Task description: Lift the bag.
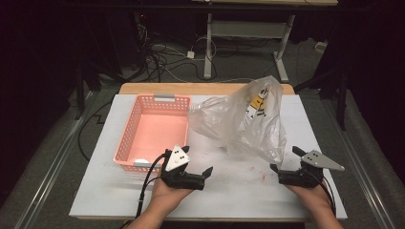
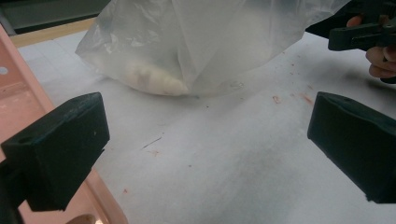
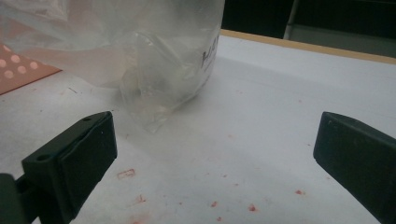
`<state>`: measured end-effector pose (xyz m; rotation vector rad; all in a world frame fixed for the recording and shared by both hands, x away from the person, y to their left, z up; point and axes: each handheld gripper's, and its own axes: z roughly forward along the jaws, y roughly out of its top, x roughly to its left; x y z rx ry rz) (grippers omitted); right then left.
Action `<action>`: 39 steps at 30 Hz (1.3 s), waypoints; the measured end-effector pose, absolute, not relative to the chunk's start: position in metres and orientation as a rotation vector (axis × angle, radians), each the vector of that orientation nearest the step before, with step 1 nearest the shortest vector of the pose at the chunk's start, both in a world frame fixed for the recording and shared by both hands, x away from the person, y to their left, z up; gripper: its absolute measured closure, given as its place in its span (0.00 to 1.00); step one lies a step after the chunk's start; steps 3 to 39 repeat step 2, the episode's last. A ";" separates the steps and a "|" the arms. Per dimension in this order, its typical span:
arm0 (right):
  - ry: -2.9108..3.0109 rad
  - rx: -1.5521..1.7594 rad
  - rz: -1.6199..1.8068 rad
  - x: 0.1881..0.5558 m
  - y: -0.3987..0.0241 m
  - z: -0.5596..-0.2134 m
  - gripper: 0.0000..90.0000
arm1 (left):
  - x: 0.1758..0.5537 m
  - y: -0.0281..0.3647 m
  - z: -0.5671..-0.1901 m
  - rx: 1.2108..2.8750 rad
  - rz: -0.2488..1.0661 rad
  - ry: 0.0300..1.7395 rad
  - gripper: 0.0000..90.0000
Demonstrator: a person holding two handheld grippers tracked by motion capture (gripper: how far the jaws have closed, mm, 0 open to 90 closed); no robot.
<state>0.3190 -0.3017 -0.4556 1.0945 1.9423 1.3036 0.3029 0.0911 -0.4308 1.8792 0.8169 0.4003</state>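
Clear plastic bag [image 1: 241, 121] was seen standing crumpled on the white table top [image 1: 229, 191], just right of the pink perforated basket [image 1: 153, 131], one fold touching the basket's right rim. A yellow-and-black label [image 1: 258, 102] was noted high on the bag; dark print showed through the film in the right gripper view, but none of it could be read. A pale lump [image 2: 152, 79] was seen inside the bag at its base.

Left gripper [image 1: 198, 164] was held near the bag's near side, by the basket's front corner, jaws wide apart, nothing between them. Right gripper [image 1: 285, 160] was held close by the bag's near right corner, jaws spread fully, nothing gripped. Red specks [image 3: 252, 206] were scattered on the table top in front of the bag.
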 end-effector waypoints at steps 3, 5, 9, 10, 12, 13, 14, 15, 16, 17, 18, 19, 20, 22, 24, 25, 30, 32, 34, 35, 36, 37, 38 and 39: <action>1.930 1.095 1.312 0.319 -0.303 -0.456 0.00 | 0.303 0.091 -0.431 1.878 0.394 0.822 0.00; 1.930 1.095 1.312 0.319 -0.303 -0.456 0.00 | 0.303 0.091 -0.431 1.878 0.394 0.822 0.00; 1.930 1.095 1.312 0.319 -0.303 -0.456 0.00 | 0.303 0.091 -0.431 1.878 0.394 0.822 0.00; 1.930 1.095 1.312 0.319 -0.303 -0.456 0.00 | 0.303 0.091 -0.431 1.878 0.394 0.822 0.00; 1.930 1.095 1.312 0.319 -0.303 -0.456 0.00 | 0.303 0.091 -0.431 1.878 0.394 0.822 0.00; 1.930 1.095 1.312 0.319 -0.303 -0.456 0.00 | 0.303 0.091 -0.431 1.878 0.394 0.822 0.00; 1.930 1.095 1.312 0.319 -0.303 -0.456 0.00 | 0.303 0.091 -0.431 1.878 0.394 0.822 0.00; 1.930 1.095 1.312 0.319 -0.303 -0.456 0.00 | 0.303 0.091 -0.431 1.878 0.394 0.822 0.00; 1.930 1.095 1.312 0.319 -0.303 -0.456 0.00 | 0.303 0.091 -0.431 1.878 0.394 0.822 0.00; 1.930 1.095 1.312 0.319 -0.303 -0.456 0.00 | 0.303 0.091 -0.431 1.878 0.394 0.822 0.00; 1.930 1.095 1.312 0.319 -0.303 -0.456 0.00 | 0.303 0.091 -0.431 1.878 0.394 0.822 0.00; 1.930 1.095 1.312 0.319 -0.303 -0.456 0.00 | 0.303 0.091 -0.431 1.878 0.394 0.822 0.00; 1.930 1.095 1.312 0.319 -0.303 -0.456 0.00 | 0.303 0.091 -0.431 1.878 0.394 0.822 0.00; 1.930 1.095 1.312 0.319 -0.303 -0.456 0.00 | 0.303 0.091 -0.431 1.878 0.394 0.822 0.00; 1.930 1.095 1.312 0.319 -0.303 -0.456 0.00 | 0.303 0.091 -0.431 1.878 0.394 0.822 0.00; 1.930 1.095 1.312 0.319 -0.303 -0.456 0.00 | 0.303 0.091 -0.431 1.878 0.394 0.822 0.00; 1.930 1.095 1.312 0.319 -0.303 -0.456 0.00 | 0.303 0.091 -0.431 1.878 0.394 0.822 0.00; 1.930 1.095 1.312 0.319 -0.303 -0.456 0.00 | 0.303 0.091 -0.431 1.878 0.394 0.822 0.00; 1.930 1.095 1.312 0.319 -0.303 -0.456 0.00 | 0.303 0.091 -0.431 1.878 0.394 0.822 0.00; 1.930 1.095 1.312 0.319 -0.303 -0.456 0.00 | 0.303 0.091 -0.431 1.878 0.394 0.822 0.00; 1.930 1.095 1.312 0.319 -0.303 -0.456 0.00 | 0.303 0.091 -0.431 1.878 0.394 0.822 0.00; 1.930 1.095 1.312 0.319 -0.303 -0.456 0.00 | 0.303 0.091 -0.431 1.878 0.394 0.822 0.00; 1.930 1.095 1.312 0.319 -0.303 -0.456 0.00 | 0.303 0.091 -0.431 1.878 0.394 0.822 0.00; 1.930 1.095 1.312 0.319 -0.303 -0.456 0.00 | 0.303 0.091 -0.431 1.878 0.394 0.822 0.00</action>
